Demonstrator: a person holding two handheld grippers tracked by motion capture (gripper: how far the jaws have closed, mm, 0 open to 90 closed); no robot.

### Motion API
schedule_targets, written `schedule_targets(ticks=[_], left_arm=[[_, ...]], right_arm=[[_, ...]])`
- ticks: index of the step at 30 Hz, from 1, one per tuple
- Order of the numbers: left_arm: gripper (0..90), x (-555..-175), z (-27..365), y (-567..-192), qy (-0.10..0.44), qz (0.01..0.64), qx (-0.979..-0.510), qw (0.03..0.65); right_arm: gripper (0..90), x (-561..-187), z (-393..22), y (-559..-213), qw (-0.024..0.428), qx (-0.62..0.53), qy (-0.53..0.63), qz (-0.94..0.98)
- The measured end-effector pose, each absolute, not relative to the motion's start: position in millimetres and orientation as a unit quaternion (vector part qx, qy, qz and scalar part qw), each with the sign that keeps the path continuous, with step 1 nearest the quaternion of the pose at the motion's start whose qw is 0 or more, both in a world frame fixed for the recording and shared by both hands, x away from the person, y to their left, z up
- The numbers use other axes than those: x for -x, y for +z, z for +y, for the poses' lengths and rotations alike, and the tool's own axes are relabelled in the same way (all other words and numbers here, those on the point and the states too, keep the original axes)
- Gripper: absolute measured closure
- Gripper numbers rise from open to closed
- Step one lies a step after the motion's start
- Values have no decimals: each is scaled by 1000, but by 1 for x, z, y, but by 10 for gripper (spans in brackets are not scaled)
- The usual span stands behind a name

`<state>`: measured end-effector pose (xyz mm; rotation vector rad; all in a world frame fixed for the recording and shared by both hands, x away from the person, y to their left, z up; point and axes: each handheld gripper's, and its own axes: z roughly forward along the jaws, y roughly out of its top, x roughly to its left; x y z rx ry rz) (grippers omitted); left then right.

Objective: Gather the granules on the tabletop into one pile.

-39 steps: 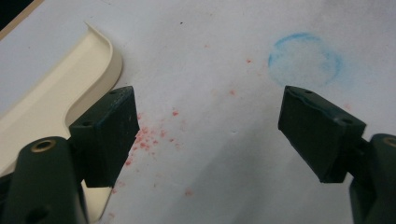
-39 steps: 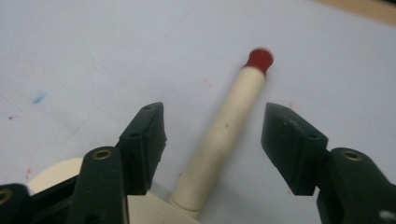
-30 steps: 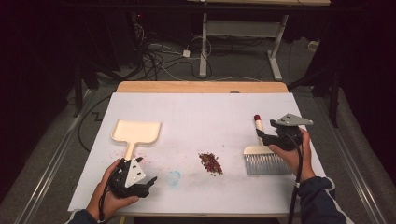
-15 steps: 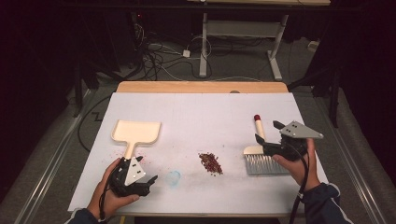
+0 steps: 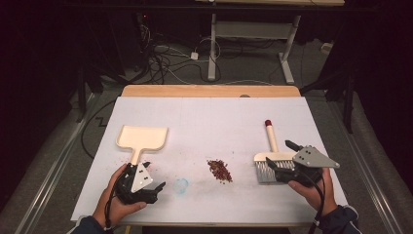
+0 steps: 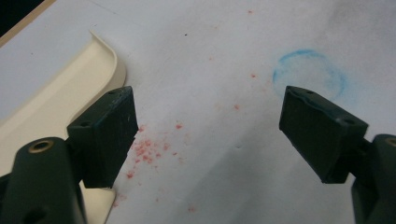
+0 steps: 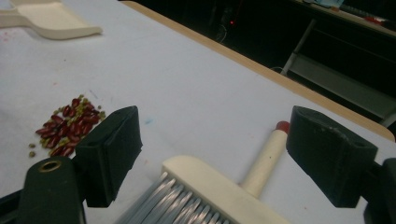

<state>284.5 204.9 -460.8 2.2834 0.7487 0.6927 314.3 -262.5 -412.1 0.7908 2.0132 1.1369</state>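
A brush (image 5: 271, 161) with a cream, red-tipped handle and grey bristles lies flat at the right of the white table. My right gripper (image 5: 280, 156) hovers over the brush head. Its jaws have just been opening and stand wide, with the brush (image 7: 219, 186) below and between them, untouched by the pads. A small pile of red beans (image 5: 220, 170) lies mid-table, left of the brush, also seen as beans (image 7: 65, 126). The cream dustpan (image 5: 142, 138) lies at the left. My left gripper (image 5: 155, 187) rests open beside the dustpan's handle (image 6: 56, 98), with nothing between its pads.
A faint blue ring (image 5: 181, 185) is drawn on the table cover between my left gripper and the beans. Red crumbs (image 6: 147, 151) speckle the cover near the dustpan. The table's wooden far edge (image 5: 209, 90) borders a dark floor with cables and a desk frame.
My right gripper has drawn back along the brush from its handle toward the near edge, and its jaws have widened. The brush stays put. The left hand has not moved.
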Motion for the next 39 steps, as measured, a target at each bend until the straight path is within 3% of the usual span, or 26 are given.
schedule_targets(ticks=[12,39], left_arm=[[185,-284,202,-461,266,280,-867,314],[185,-289,198,-460,265,268,-870,318]], right_arm=[[189,-284,-267,-445,334,-294,416,793],[192,-276,-267,-443,358,-287,406,790]])
